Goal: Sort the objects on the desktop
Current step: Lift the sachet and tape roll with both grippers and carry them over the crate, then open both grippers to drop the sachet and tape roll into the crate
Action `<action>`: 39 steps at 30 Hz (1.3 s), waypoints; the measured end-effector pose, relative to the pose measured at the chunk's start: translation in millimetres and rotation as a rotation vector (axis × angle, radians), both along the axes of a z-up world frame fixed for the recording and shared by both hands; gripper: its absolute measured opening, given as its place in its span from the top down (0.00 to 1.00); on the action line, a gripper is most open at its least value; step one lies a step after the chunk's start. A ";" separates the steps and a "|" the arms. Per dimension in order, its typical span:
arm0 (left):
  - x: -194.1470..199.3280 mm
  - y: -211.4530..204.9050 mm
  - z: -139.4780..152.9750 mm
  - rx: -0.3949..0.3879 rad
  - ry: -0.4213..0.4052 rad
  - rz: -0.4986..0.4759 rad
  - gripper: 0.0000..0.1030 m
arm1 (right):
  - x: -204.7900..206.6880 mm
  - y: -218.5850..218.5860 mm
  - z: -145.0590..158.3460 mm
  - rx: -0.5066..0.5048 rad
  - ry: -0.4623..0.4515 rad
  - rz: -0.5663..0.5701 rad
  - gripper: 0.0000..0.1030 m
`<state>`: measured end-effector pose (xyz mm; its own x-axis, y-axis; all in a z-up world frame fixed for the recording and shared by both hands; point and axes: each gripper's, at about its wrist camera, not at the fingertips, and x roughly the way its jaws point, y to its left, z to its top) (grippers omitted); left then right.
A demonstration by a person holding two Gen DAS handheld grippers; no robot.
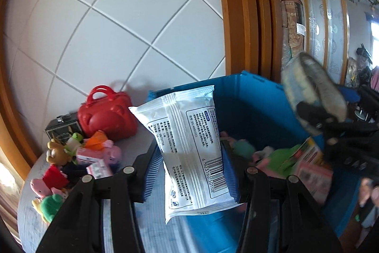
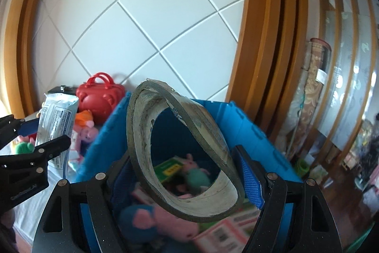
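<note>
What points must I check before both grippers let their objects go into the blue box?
1. Left gripper holds the white packet: ok.
2. Right gripper holds the tape roll: ok.
3. Tape roll is over the blue box: ok.
4. Packet is fully past the box edge: cannot tell.
5. Free room inside among the toys and cartons: ok.
6. The two grippers are apart: ok.

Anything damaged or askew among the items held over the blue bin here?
The large grey tape roll in the right gripper sits tilted, with a ragged, torn cardboard core. The white wipes packet in the left gripper looks intact.
</note>
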<state>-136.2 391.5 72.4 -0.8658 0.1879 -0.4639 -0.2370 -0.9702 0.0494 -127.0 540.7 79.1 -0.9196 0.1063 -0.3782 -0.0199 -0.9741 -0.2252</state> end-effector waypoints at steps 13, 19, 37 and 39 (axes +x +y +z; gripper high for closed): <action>-49.8 116.0 -9.5 -0.095 -0.191 -0.054 0.53 | -49.6 87.1 -8.8 -0.013 -0.087 0.062 0.23; -76.5 131.2 -21.9 -0.146 -0.306 -0.045 0.53 | -74.4 100.3 -24.4 -0.005 -0.206 0.038 0.23; -103.2 149.0 -48.6 -0.214 -0.418 -0.041 0.51 | -106.0 123.7 -50.0 0.038 -0.351 0.001 0.23; -102.4 149.2 -48.0 -0.219 -0.408 -0.034 0.44 | -104.6 125.5 -48.1 0.050 -0.345 -0.007 0.23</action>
